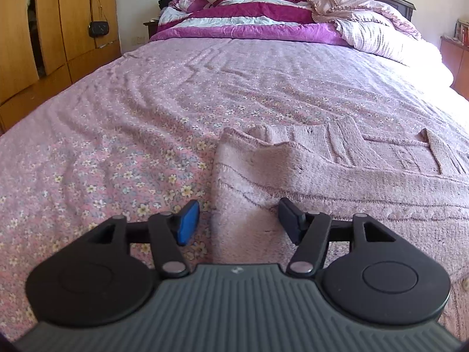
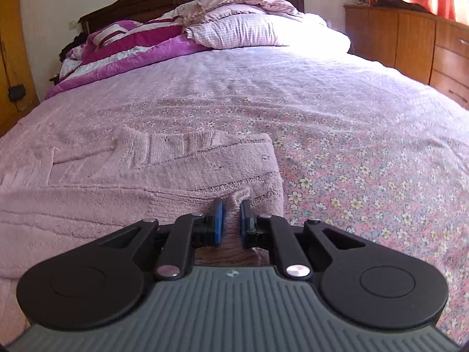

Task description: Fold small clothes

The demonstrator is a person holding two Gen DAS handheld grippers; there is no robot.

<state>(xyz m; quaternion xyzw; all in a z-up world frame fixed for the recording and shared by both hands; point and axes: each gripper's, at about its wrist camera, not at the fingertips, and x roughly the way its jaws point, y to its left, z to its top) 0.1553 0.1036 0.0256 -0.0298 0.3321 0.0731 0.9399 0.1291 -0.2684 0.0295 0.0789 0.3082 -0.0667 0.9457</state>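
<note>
right wrist: fuzzy ribbed knit garment [image 2: 164,176] (pink)

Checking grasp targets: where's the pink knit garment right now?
The pink knit garment lies flat on the floral bedspread at the bed's near end. Its edges sit under both grippers: right gripper pinches a fold, left gripper straddles the other edge.

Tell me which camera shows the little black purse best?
The left wrist view. There the black purse hangs by its strap on the wooden wardrobe, clear and whole. In the right wrist view only a dark, small, shadowed bit of it shows at the left edge.
</note>
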